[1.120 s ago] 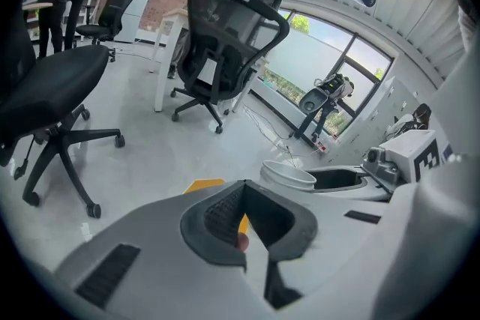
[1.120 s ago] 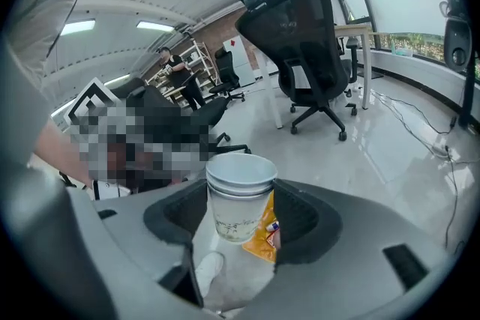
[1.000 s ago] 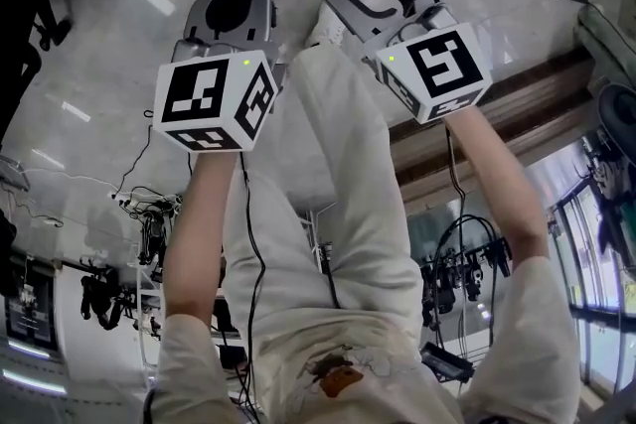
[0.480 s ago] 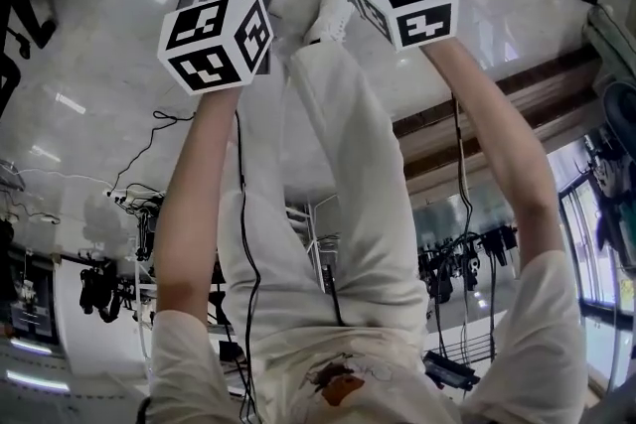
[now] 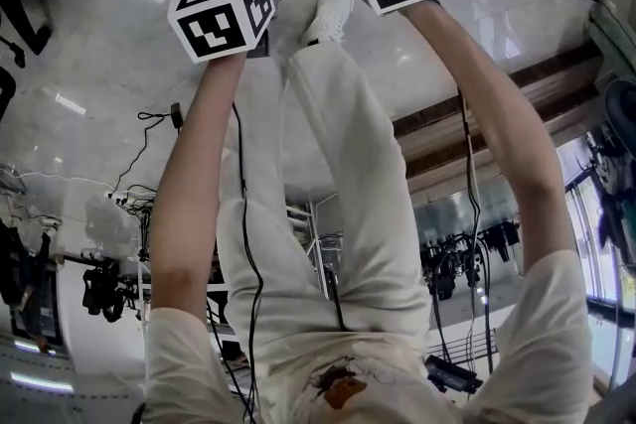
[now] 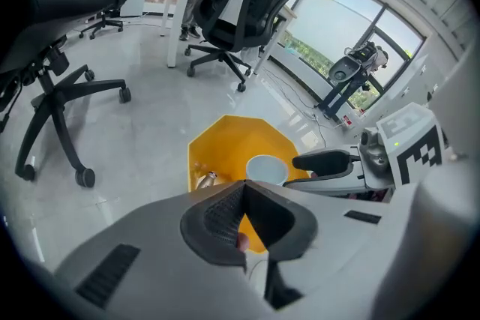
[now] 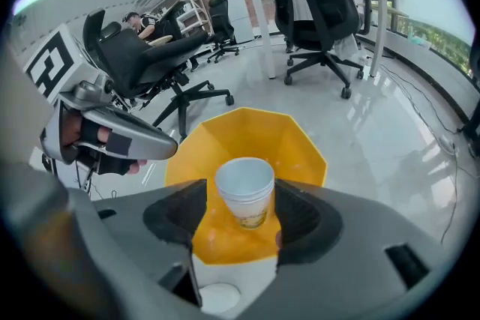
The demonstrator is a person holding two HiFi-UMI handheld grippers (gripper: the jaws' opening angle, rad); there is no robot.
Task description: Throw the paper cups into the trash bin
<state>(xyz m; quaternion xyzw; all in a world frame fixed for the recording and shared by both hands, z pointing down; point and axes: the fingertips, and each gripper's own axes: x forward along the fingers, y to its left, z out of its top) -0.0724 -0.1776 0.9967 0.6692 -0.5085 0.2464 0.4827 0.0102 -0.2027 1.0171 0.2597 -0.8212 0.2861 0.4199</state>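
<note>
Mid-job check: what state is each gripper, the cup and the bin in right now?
right gripper: shut on the paper cup, over the trash bin.
paper cup: upright, looks empty, held.
trash bin: open-topped, some litter inside.
left gripper: shut, empty.

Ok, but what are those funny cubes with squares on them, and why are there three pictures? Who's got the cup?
There is no robot here. A person holds a pair of tongs in each hand, and the cube with black-and-white squares is just part of each pair. One picture comes from a camera on the person's head, looking down at their arms and legs. The other two come from little cameras riding on the tongs. The right tongs grip a white paper cup above a yellow trash bin, which stands on the shiny floor. The left tongs are closed and hold nothing. A few office chairs stand around.
</note>
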